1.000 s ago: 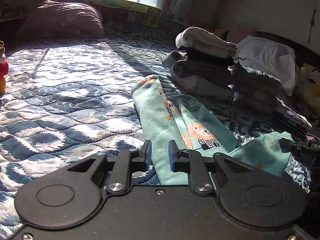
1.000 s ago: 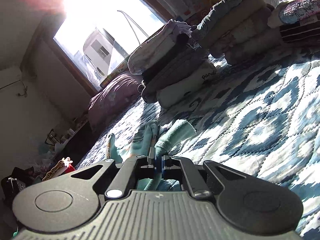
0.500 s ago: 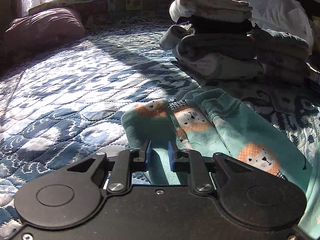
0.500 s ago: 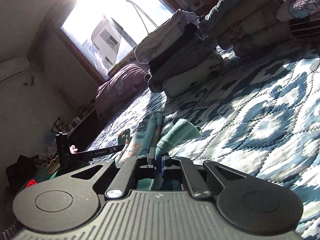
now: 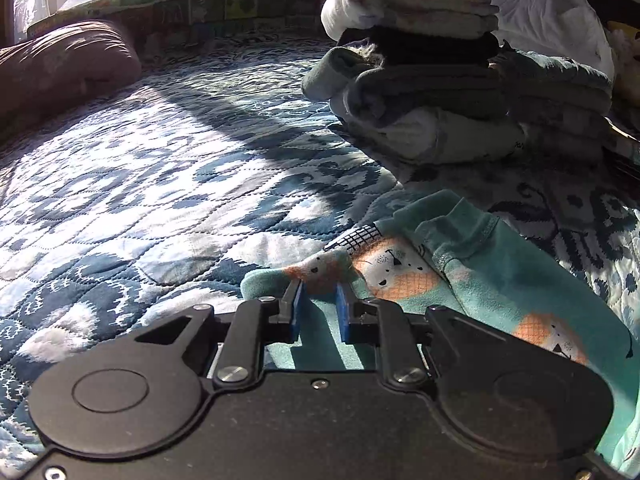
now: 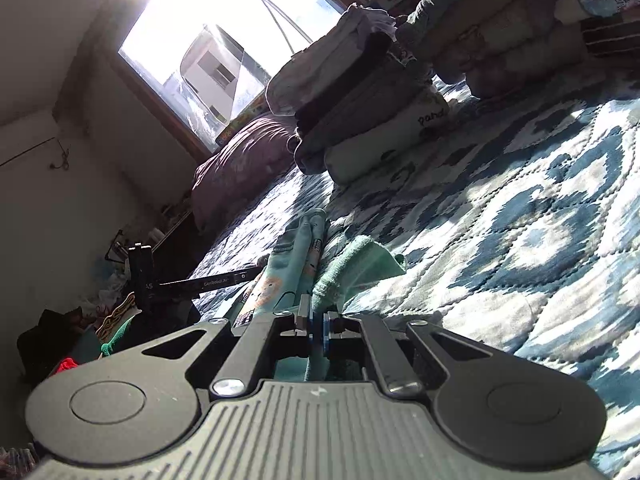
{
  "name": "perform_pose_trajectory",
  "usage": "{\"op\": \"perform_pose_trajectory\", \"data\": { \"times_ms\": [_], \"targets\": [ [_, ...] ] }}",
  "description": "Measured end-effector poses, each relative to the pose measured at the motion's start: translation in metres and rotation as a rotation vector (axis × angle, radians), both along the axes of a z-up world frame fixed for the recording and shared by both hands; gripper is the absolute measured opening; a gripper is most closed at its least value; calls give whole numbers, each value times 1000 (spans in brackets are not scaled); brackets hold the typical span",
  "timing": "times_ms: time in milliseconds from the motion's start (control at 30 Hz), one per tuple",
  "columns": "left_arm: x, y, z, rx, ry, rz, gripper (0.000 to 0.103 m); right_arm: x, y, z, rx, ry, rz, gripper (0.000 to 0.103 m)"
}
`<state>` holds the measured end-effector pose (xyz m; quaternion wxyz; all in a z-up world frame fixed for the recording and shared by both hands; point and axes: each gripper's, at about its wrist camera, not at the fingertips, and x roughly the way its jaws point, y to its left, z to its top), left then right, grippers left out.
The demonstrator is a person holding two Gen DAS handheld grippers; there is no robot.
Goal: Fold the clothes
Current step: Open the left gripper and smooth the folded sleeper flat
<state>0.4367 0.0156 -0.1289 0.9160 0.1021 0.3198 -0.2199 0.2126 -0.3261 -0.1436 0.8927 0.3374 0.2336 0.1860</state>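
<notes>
Up close, the left gripper (image 5: 318, 304) has its blue-padded fingers parted with a clear gap, and a fold of the teal printed garment (image 5: 500, 276) lies between and under them; the pads do not visibly press the cloth. From the fingertips the garment runs out toward 2 o'clock, showing orange lion faces, a small black grid patch and a stitched hem that curls upward. It lies on the blue-and-white quilted bedspread (image 5: 180, 184), which fills the left wrist view from 9 to 12 o'clock, half in sun and half in shadow. At 1 o'clock, well beyond the garment, stands a stack of folded clothes (image 5: 420, 80), a pale piece on top, dark ones below. A brown pillow (image 5: 60, 64) lies at 10 o'clock under the window.

Over on the other side, the right gripper (image 6: 316, 326) has its fingers drawn nearly together on an edge of the same teal printed garment (image 6: 292, 256), the cloth pinched between the pads and bunching upward toward 12 o'clock. Beside it, at 1 o'clock, a green ribbed cuff (image 6: 360, 264) folds over onto the bedspread (image 6: 520, 220). At 10 o'clock the dark body of the left gripper (image 6: 192, 282) shows against the garment's far side. Farther off, at 12 to 1 o'clock, the stack of folded clothes (image 6: 360, 100) leans in this tilted view, with the pillow (image 6: 244, 160) and a bright window (image 6: 216, 48) behind it at 11 o'clock.
</notes>
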Motion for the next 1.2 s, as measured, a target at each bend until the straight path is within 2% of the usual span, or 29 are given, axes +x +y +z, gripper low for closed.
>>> {"op": "perform_pose_trajectory", "data": {
  "times_ms": [33,67,200,233,300,367,433,533,633,767,867,933,1033,1133,1200],
  "targets": [
    [0,-5,-3,31,0,-6,14,0,1,0,-1,-1,3,6],
    [2,-5,-1,30,10,-4,14,1,3,1,-3,-2,7,6],
    [5,9,15,-67,-7,19,15,2,7,1,-8,-6,17,6],
    [7,10,17,-79,-16,23,15,2,8,1,-8,-7,18,6],
    [14,6,7,-80,15,19,15,2,9,2,-12,-8,18,7],
    [18,-1,-4,-58,18,20,15,3,8,2,-14,-5,16,6],
    [23,2,-2,-94,53,40,17,4,8,1,-12,-4,12,6],
    [15,14,11,-142,31,77,19,6,9,2,-13,-7,7,6],
    [-15,24,36,-184,-30,78,27,7,11,3,-2,-19,-2,6],
    [-63,32,52,-222,-56,101,27,8,14,7,5,-31,-12,7],
    [-94,27,50,-211,-33,108,26,7,18,7,2,-33,-20,7],
    [-108,18,37,-207,12,103,26,6,20,6,-1,-31,-25,7],
    [-113,-3,1,-97,42,89,28,4,21,4,-13,-29,-29,6],
    [-117,-2,9,-110,23,95,30,1,21,3,-7,-35,-40,6],
    [-134,8,31,-193,-6,104,30,0,20,4,9,-41,-44,7]
  ]
}}
